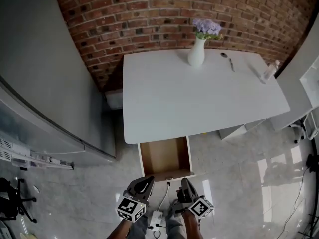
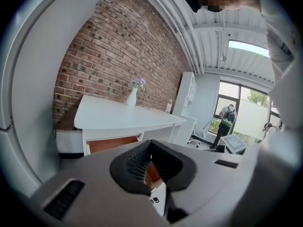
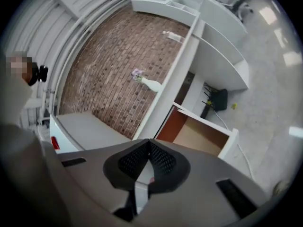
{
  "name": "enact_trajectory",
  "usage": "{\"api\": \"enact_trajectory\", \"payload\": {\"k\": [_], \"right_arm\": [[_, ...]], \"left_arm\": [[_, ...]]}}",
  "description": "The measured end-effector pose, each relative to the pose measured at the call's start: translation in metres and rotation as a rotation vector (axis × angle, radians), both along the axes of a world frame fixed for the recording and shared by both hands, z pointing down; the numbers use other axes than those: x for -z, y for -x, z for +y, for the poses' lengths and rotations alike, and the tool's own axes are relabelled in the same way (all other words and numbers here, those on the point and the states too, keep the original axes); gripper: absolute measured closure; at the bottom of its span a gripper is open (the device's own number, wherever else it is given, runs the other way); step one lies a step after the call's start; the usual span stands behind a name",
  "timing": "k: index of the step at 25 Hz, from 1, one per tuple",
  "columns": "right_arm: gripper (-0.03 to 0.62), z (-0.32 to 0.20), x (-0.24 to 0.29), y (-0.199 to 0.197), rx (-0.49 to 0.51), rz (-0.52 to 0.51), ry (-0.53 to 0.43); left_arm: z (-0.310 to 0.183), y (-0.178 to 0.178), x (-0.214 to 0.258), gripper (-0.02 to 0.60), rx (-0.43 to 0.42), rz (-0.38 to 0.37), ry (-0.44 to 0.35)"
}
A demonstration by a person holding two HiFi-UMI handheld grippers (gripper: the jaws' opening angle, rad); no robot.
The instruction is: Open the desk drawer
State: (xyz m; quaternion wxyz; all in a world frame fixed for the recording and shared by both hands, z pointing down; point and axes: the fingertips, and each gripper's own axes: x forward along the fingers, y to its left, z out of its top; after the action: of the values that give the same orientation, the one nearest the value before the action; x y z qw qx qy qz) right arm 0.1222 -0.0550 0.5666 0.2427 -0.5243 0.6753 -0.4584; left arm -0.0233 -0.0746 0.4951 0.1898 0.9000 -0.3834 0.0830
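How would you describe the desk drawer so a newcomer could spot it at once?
Find the white desk against the brick wall. Under its near edge, towards the left, the drawer stands pulled out. Its bare brown wooden inside sets it apart from the white desk top and the pale grey floor.

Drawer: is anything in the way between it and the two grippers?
Nothing visible blocks it. The drawer is open, and only floor with a white cable lies between it and the left gripper and right gripper.
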Motion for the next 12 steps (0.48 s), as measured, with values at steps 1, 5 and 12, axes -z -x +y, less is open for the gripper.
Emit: {"api": "enact_trajectory", "payload": {"k": [1,5,12], "right_arm": [[0.576,-0.005,0.017,-0.001,0.014,0.071,-0.016],[0.577,-0.023,0.089,-0.006,0.057,0.357,-0.115],[0.577,-0.030,0.198,0.007,0.174,0.858,-0.302]], "left_arm": [[0.000,0.001,0.009,0.571,0.003,-0.002,-0.003],[-0.001,0.004,0.042,0.571,0.004,-0.018,-0.031],[-0.009,0.009,0.113,0.571,0.026,-0.010,-0.093]]}}
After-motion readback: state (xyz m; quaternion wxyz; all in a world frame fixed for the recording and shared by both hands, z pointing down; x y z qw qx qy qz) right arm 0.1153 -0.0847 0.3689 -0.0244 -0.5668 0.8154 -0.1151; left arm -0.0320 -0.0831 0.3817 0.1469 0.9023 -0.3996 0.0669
